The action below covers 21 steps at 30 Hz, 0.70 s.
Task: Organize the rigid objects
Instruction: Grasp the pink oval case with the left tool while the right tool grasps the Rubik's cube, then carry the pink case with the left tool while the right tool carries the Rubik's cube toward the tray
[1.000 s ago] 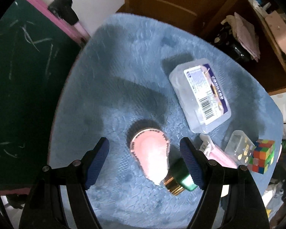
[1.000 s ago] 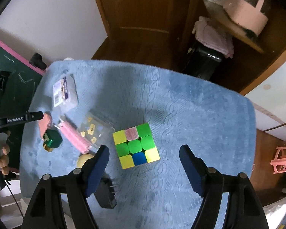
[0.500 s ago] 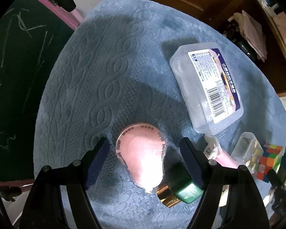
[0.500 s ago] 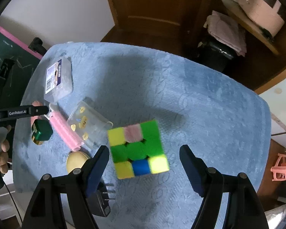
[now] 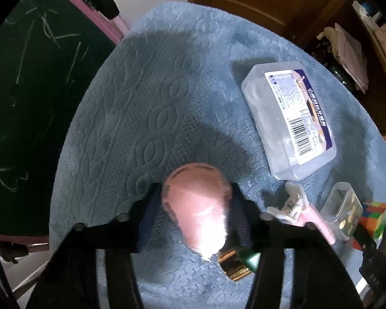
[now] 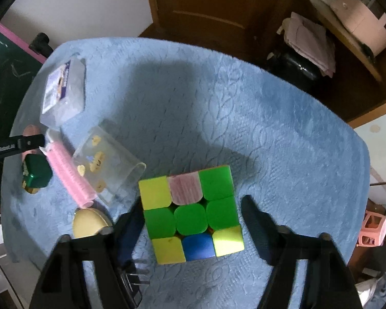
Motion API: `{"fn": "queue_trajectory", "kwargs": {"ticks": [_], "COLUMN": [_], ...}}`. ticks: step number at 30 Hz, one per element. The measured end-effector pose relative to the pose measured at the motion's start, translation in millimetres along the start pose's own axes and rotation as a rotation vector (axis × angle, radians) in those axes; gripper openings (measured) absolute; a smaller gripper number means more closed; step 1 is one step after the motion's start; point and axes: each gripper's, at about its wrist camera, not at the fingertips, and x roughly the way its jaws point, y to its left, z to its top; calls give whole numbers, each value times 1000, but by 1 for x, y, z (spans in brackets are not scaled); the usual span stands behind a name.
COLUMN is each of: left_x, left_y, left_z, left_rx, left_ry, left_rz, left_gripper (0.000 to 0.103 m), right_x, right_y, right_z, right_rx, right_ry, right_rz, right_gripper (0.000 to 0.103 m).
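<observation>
My left gripper [image 5: 195, 212] is shut on a pink rounded object [image 5: 196, 206] on the blue textured cloth [image 5: 146, 108]; both pads press its sides. A green and gold bottle [image 5: 240, 265] lies just behind it. My right gripper [image 6: 193, 221] is open around a colourful puzzle cube [image 6: 191, 211], the left pad near its side and the right pad a little apart. The cube also shows in the left wrist view [image 5: 374, 219]. The left gripper's finger shows in the right wrist view [image 6: 15, 146].
A clear labelled plastic box [image 5: 289, 121], a pink comb-like roller [image 6: 69, 172], a clear box with small yellow pieces [image 6: 105, 164], a cream round object [image 6: 88, 222] and a black plug [image 6: 133, 285] lie on the cloth. A chalkboard [image 5: 25, 90] stands at the left.
My left gripper has closed from open onto the pink object. My right gripper has moved down and closer, so the cube now sits between its fingers.
</observation>
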Motion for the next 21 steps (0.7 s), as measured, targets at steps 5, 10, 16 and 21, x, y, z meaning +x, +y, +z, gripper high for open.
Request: {"fn": "queue_trajectory", "kwargs": {"ticks": [5,10,16,21], "left_x": [-2,-17,-58,-98], "left_y": [6,3,6,-2], "left_z": [-3,-8,-22,-39], "left_rx": [-17,8,65,117], "left_ry": [-1,-21,-59,-91], "left_rz": [-23,-34,-70,-110], "left_gripper": [53,53,53,53], "right_x": [-2,-16,-51,-87], "right_y": [-4,-6,-2,-1], "right_z": [-5,-18,-46,-67], "right_rx": [48,77,107,134], "right_ry": [-15,-47,-86,-119], "right_rz": [1,-15,-13,-1], "right_gripper": [60,56,56,56]}}
